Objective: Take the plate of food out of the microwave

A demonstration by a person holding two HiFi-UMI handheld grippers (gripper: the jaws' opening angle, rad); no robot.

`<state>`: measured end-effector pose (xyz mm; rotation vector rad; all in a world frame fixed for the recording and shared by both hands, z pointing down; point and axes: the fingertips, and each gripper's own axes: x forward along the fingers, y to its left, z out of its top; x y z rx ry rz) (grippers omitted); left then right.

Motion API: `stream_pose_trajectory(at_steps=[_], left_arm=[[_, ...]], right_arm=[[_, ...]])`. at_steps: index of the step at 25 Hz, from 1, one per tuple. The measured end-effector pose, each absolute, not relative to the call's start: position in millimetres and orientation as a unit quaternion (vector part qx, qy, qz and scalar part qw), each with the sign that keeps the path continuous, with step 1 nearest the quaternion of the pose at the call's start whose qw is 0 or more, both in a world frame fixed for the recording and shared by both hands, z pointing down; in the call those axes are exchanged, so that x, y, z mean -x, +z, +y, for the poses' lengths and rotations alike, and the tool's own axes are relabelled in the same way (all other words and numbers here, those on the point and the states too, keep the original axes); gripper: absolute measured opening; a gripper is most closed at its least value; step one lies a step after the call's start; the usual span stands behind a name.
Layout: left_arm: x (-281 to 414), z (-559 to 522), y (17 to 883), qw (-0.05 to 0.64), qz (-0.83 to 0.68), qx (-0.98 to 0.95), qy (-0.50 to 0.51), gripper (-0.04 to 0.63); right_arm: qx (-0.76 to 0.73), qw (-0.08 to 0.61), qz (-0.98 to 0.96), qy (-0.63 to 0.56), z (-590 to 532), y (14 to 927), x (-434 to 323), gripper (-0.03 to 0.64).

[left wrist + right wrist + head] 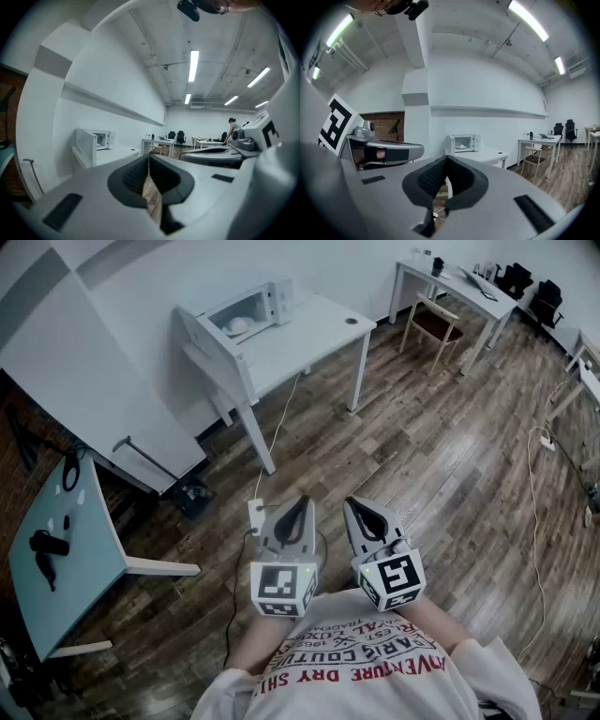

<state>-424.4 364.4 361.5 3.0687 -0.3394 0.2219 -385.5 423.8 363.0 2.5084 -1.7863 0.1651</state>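
Note:
The white microwave (246, 313) stands far ahead on a white table (309, 334), its door (208, 341) swung open to the left. Inside it lies a pale plate of food (237, 325). My left gripper (301, 502) and right gripper (352, 506) hang side by side close to my body over the wooden floor, both shut and empty, well short of the table. In the left gripper view the left gripper (149, 161) points toward the microwave (101, 139). Beyond the right gripper (446, 161), the microwave (464, 142) and the plate (461, 146) show small.
A power strip (255, 515) with a cable lies on the floor just ahead of the grippers. A teal table (56, 559) with black items stands at the left. Another desk (459, 287) and a chair (433, 322) are at the back right. A person (230, 126) stands far off.

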Motion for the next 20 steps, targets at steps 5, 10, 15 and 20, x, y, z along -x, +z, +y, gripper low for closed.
stream_pose_trajectory(at_steps=[5,10,15,20], left_arm=[[422,358,361,0.025,-0.11,-0.991,0.071,0.012],[419,353,365,0.03,-0.11,-0.991,0.074,0.012],[415,347,373,0.048,-0.106,-0.99,0.08,0.012],[404,343,381,0.064,-0.107,-0.989,0.083,0.012]], right_arm=[[-0.813,0.026,-0.578,0.057,419,364,381,0.009],[-0.817,0.021,-0.572,0.068,415,369,376,0.009],[-0.819,0.026,-0.568,0.078,407,373,371,0.011],[-0.815,0.038,-0.57,0.093,406,381,363,0.009]])
